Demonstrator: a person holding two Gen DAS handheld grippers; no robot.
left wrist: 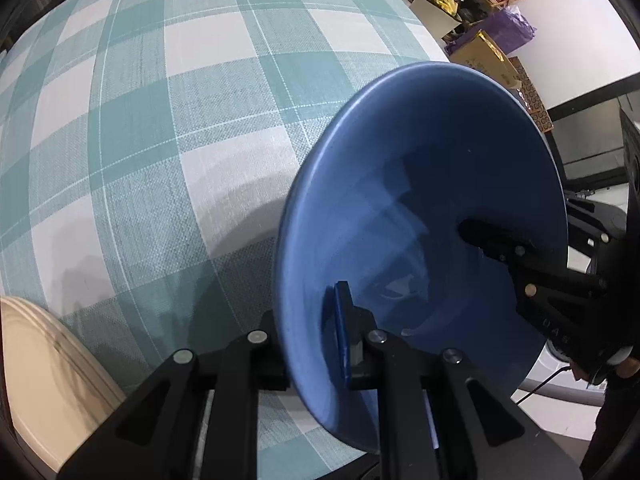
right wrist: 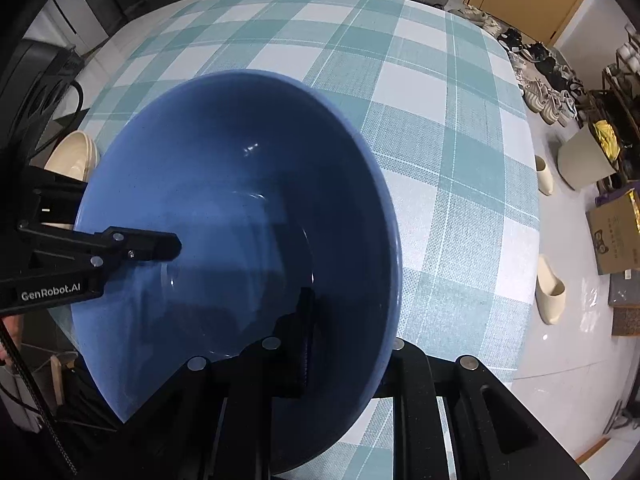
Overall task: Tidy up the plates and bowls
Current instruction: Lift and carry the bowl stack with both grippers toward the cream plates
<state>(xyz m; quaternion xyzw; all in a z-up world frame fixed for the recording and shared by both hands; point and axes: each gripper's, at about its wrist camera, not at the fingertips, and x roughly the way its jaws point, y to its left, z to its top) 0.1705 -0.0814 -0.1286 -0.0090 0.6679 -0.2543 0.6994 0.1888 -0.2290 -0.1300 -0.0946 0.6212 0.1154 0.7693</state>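
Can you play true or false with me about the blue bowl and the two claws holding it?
1. The bowl is blue. True.
2. Only one claw holds the bowl. False: the left claw and the right claw each pinch its rim, on opposite sides.
3. The tablecloth has teal and white checks. True.
4. The blue bowl is full of soup. False: it is empty inside.
5. A cream-coloured dish sits near the table's edge. True.
6. The cream-coloured dish is stacked inside the blue bowl. False: it stands apart on the cloth.
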